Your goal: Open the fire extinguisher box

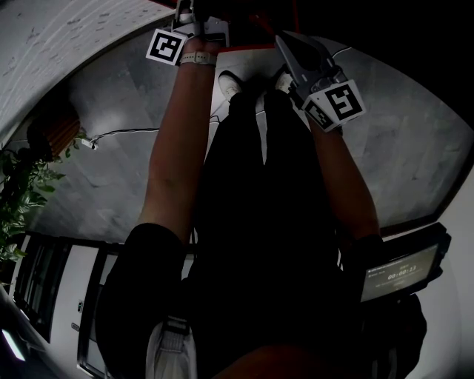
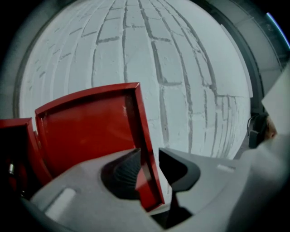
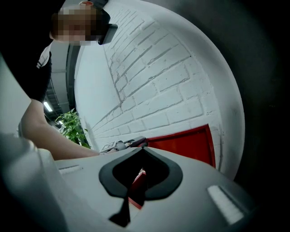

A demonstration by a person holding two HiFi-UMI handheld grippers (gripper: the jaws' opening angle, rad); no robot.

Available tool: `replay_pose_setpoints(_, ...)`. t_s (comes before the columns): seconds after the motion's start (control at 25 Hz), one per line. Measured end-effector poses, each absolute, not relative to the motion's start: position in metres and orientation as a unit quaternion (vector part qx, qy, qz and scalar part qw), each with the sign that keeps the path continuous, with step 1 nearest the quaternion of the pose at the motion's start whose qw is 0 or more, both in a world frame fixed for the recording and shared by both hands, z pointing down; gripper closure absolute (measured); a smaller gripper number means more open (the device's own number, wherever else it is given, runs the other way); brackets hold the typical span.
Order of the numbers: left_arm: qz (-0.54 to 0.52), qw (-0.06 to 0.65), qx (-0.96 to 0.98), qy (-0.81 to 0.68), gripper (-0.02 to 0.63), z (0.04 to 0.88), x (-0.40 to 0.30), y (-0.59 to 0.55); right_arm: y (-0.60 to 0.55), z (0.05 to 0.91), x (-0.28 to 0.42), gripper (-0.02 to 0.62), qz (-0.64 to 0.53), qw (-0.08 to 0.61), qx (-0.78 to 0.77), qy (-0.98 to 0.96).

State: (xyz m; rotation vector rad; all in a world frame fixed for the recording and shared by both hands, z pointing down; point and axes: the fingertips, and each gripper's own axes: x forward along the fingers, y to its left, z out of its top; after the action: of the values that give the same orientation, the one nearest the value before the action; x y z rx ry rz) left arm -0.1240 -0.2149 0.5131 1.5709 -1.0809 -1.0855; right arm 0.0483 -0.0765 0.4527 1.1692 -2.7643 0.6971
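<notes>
In the head view, the left gripper (image 1: 191,22) and the right gripper (image 1: 292,48) reach up to the red metal fire extinguisher box (image 1: 248,47) at the dark top edge, against the white brick wall (image 1: 67,29).

In the left gripper view, the box's red sheet-metal door (image 2: 86,131) stands swung outward. Its free edge sits between the parted jaws, the right one clear of it.

In the right gripper view, the jaw tips meet. A thin red strip (image 3: 137,183) shows in the hollow behind them; whether it is pinched is unclear. A red panel of the box (image 3: 183,144) lies just beyond.
</notes>
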Motion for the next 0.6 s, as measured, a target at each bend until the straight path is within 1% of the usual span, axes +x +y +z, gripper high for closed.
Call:
replay_pose_setpoints(0.16, -0.424, 0.457, 0.659, -0.421, 0.500, 0.506, -0.114, -0.195, -0.070, 0.451, 0.043, 0.586, 0.224, 0.028, 0.371, -0.901)
replay_pose_setpoints(0.28, -0.347, 0.446, 0.713, -0.415, 0.532, 0.501, -0.099, -0.162, -0.068, 0.445, 0.039, 0.586, 0.218, 0.020, 0.363, -0.906)
replay_pose_setpoints(0.4, -0.243, 0.403, 0.781, -0.411, 0.581, 0.487, -0.088, -0.126, -0.070, 0.437, 0.036, 0.586, 0.202, 0.016, 0.352, -0.914)
replay_pose_setpoints(0.48, -0.197, 0.373, 0.812, -0.404, 0.606, 0.475, -0.084, -0.110, -0.076, 0.435, 0.034, 0.586, 0.190, 0.014, 0.346, -0.919)
replay_pose_setpoints(0.6, -0.134, 0.331, 0.848, -0.391, 0.606, 0.459, -0.078, -0.091, -0.079, 0.432, 0.031, 0.586, 0.182, 0.007, 0.336, -0.924)
